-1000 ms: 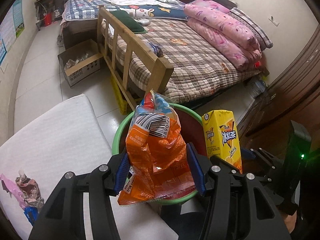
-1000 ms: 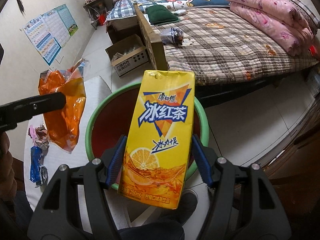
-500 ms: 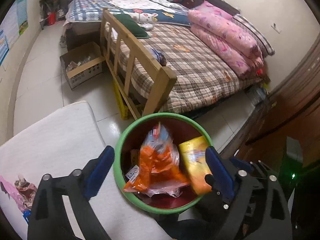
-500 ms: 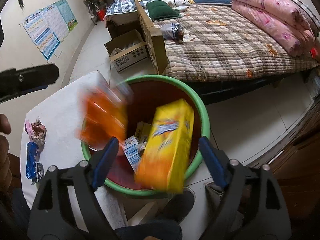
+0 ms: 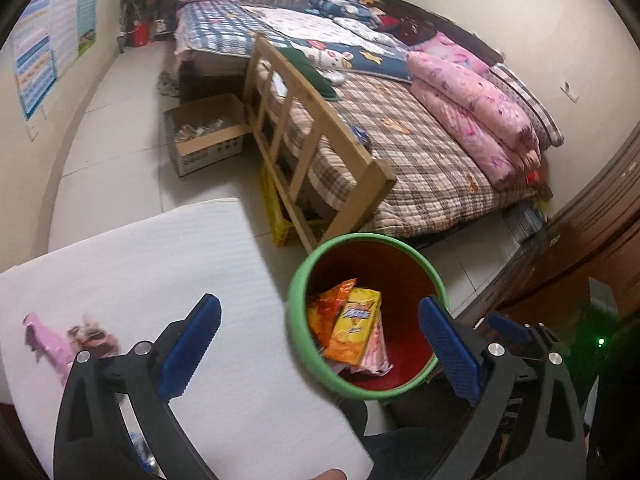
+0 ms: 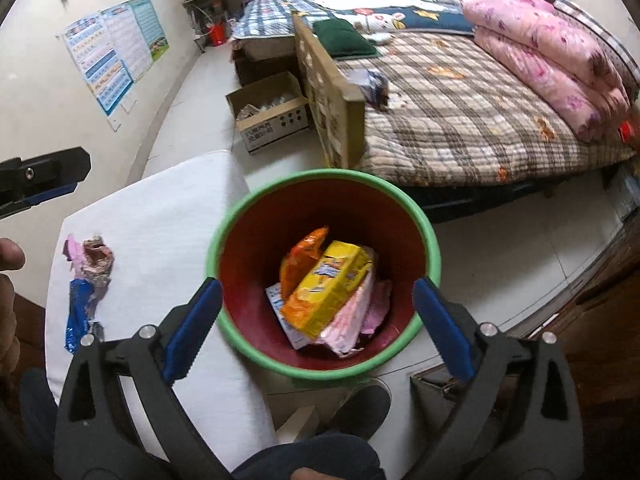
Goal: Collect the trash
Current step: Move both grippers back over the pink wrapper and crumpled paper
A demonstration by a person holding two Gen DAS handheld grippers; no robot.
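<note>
Trash bin (image 6: 224,236): green rim, red inside, yellow carton (image 6: 326,290) atop wrappers; both claws wide open, empty.

Pink wrapper (image 5: 44,344) on the white table (image 5: 160,264) motion-blurred, bin-bottom litter largely buried.

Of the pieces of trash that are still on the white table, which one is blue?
The long crumpled blue wrapper, lying at the table edge nearest the person. The pink wrapper and the brownish crumpled wad lie just beyond it.
</note>
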